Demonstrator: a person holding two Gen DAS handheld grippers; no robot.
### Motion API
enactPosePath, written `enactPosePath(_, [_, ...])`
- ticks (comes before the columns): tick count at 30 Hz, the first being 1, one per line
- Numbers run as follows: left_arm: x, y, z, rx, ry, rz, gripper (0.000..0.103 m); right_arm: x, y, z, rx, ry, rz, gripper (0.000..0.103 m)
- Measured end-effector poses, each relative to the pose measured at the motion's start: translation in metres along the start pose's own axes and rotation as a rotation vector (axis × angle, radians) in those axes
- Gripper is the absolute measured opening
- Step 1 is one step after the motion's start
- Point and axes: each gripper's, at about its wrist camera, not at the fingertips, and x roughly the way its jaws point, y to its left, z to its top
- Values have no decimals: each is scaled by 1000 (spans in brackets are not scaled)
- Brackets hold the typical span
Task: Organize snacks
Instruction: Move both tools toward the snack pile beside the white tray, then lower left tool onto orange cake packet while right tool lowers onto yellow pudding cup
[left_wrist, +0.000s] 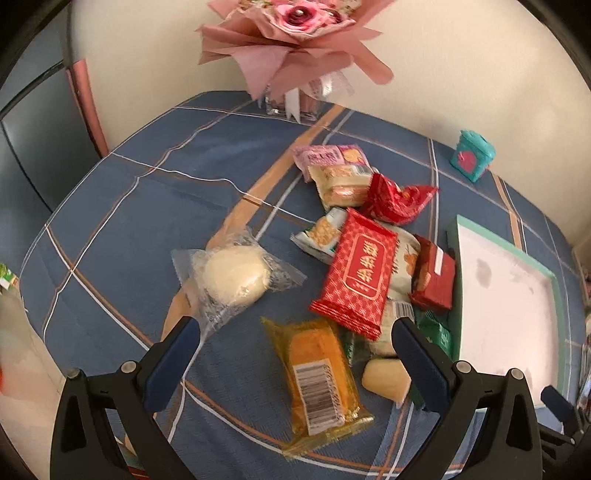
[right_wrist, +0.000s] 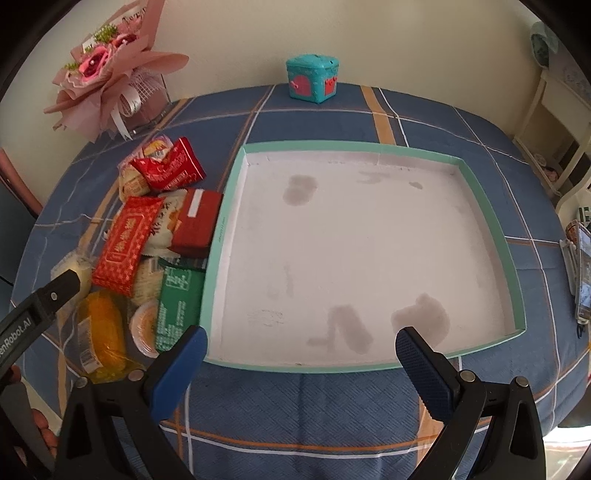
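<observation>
Left hand-held gripper (left_wrist: 295, 332) wide open over yellow snack pkt (left_wrist: 321, 384), empty. Right hand-held gripper (right_wrist: 301, 341) wide open, empty, over tray (right_wrist: 511, 266).

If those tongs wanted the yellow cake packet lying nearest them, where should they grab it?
Probably across the middle of the yellow cake packet, coming straight down with the left tongs. It lies flat and alone on the tablecloth, its long sides free, narrow enough for the open jaws.

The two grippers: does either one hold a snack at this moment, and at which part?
Nothing is held. The left gripper and the right gripper both have open jaws with no snack between them.
</observation>
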Motion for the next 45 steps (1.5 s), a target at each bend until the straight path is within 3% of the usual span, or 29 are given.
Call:
enactPosePath(4, [0,10,2,-30,-20,2,103,-6,8,4,10,-41,85,103])
enactPosePath(10, [12,21,4,-69,75,-37,103,3,32,8,10,7,264,103])
enactPosePath(15, [26,28,0,-115,159,-75,103,12,51,3,-10,32,287,102])
enactPosePath(25, [46,24,-9,-181,268,-227,85,17,59,-1,-54,42,285,90])
enactPosePath(27, [50,21,-10,-181,288,-242,77,16,61,-1,-63,37,278,89])
enactPosePath(31, [60,20,-14,-186,331,-237,59,16,63,-3,-82,29,259,88])
enactPosePath(35, [60,26,-14,-201,315,-222,50,17,68,-2,-78,33,270,84])
enactPosePath(45, [64,49,-12,-251,283,-189,47,17,101,-5,-140,37,337,61])
